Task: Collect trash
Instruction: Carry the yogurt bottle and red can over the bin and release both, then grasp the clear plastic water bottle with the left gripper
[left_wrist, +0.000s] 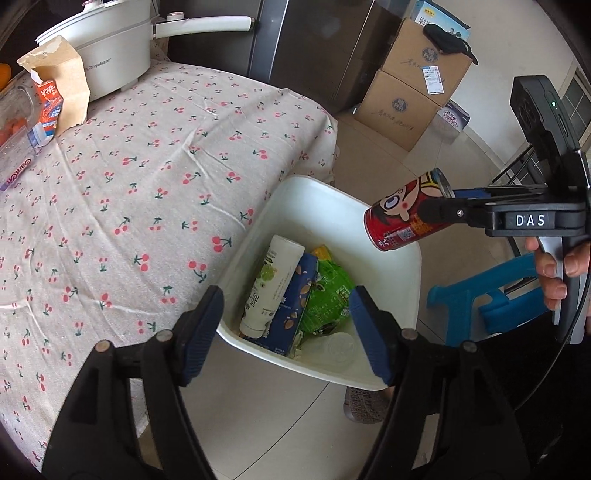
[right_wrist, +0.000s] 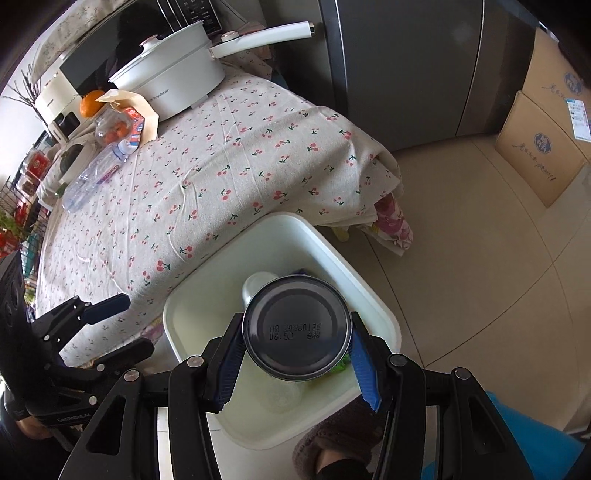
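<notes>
**Right wrist view: can held over the bin**

The right gripper (right_wrist: 295, 350) clamps a red cartoon-printed can (left_wrist: 404, 214) with a dark round metal base, tilted above the white plastic bin (left_wrist: 402, 295). The bin stands on the tiled floor beside the cherry-patterned tablecloth (left_wrist: 147, 184). The left gripper (left_wrist: 286, 332) hangs with jaws apart, empty, over the bin's trash.

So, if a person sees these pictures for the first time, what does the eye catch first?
Probably the red cartoon can, clamped in the right gripper directly above the white bin on the floor. The left gripper hangs open over the same bin, with nothing between its pads. Beside the bin, the cherry-print tablecloth fills the rest of the view.
</notes>
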